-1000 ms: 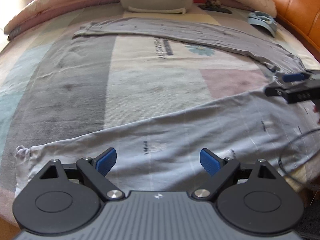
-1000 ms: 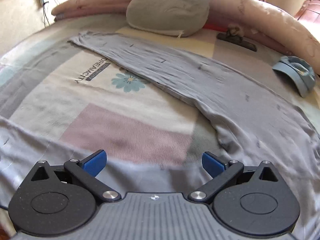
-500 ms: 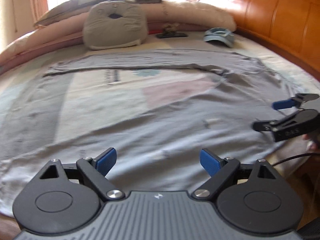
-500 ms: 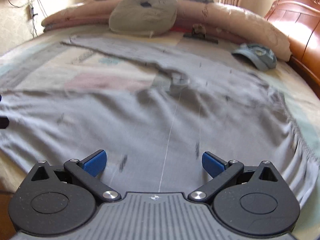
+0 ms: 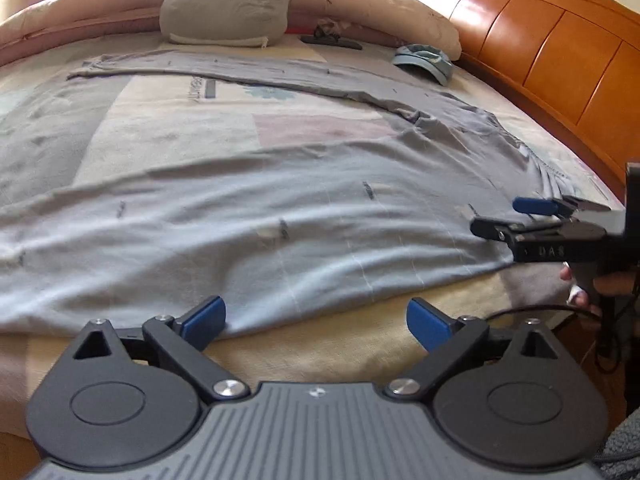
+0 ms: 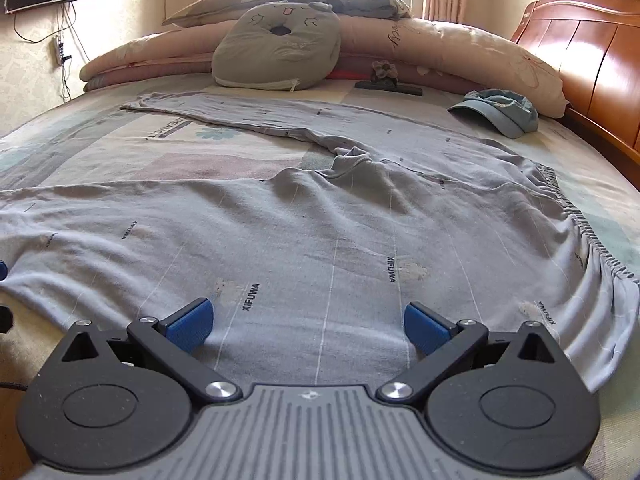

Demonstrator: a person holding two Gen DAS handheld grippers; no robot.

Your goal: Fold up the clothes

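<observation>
Grey trousers (image 6: 320, 240): spread flat on bed (image 5: 168, 128), two legs splayed in a V. Near leg long axis along front edge of bed; far leg angled off toward grey pillow (image 6: 276, 48). Gathered elastic waistband (image 6: 592, 240) at headboard (image 5: 540, 52) end of trousers. Soft thin knit, lightly wrinkled, faint pale stripes, small printed words and motifs.

Left gripper (image 5: 316, 318): blue pads wide apart, jaws just opened further, nothing between pads; poised at near hem of trousers.

Right gripper (image 6: 306, 322): blue pads spread, nothing pinched; over trousers near waistband. Hand partly visible behind it in left view.

Bed cover: patchwork print, pastel blocks, flower motif.

Pillow: rounded, cartoon face, beyond far leg of trousers.

Rolled pink quilt (image 6: 460, 52): behind pillow.

Blue cap (image 6: 500, 112): beyond trousers, near headboard.

Small dark object (image 6: 388, 86): beyond trousers, kind unclear.

Headboard: glossy orange wood, panelled.
</observation>
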